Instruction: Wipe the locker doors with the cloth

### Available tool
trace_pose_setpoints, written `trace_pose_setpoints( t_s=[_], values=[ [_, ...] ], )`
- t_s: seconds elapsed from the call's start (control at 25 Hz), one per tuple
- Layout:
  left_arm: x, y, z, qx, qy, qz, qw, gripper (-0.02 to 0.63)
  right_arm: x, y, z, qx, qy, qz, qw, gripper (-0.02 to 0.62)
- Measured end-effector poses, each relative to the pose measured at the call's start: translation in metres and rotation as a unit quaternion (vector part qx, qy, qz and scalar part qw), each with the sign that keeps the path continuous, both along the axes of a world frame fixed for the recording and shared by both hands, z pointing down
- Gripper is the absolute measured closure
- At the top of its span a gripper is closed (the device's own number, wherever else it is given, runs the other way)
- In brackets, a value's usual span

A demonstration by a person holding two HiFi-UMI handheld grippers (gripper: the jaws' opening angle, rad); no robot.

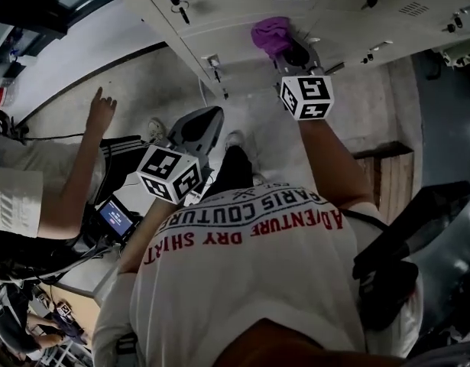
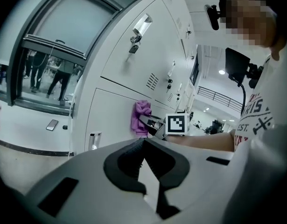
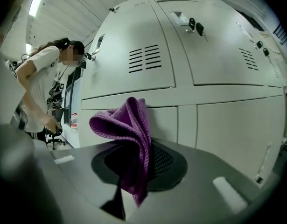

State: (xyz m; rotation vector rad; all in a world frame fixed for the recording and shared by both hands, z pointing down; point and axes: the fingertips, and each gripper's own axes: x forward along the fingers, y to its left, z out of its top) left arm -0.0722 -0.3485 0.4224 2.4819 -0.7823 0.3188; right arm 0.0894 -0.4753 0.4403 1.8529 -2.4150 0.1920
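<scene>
The job looks to be under way, though how much is done cannot be judged: the right gripper (image 1: 293, 52) is pinching the purple cloth (image 1: 271, 35) and holds it up at the grey locker doors (image 1: 242, 2), yet no door shows a wet streak or a dull patch to tell wiped from unwiped. By that reckoning the whole bank may be left to do. The left gripper (image 1: 198, 128) hangs back near the person's body, well apart from the lockers, its jaws pressed together on nothing. The right gripper view shows the cloth (image 3: 130, 139) bunched and draped between the jaws, in front of a lower door just under the seam below the vented upper doors (image 3: 143, 55), with keys (image 3: 195, 27) hanging in one lock. The left gripper view gives the side angle the others lack: the cloth (image 2: 142, 115) sits right against the door face, though firm contact cannot be confirmed. Only the head view shows both grippers together, plus a second person's hand (image 1: 102, 110) at far left.
</scene>
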Motion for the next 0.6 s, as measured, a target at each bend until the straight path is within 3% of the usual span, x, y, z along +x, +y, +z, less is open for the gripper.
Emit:
trace_pose_setpoints(
  t_s=[0.32, 0.6],
  values=[
    [0.004, 0.002, 0.007, -0.004, -0.006, 0.001, 1.0, 0.604, 0.06, 0.005, 0.006, -0.006, 0.011, 0.046, 0.999, 0.526],
    [0.006, -0.002, 0.012, -0.006, -0.005, -0.004, 1.0, 0.604, 0.083, 0.005, 0.016, -0.018, -0.004, 0.065, 0.998, 0.526]
  ],
)
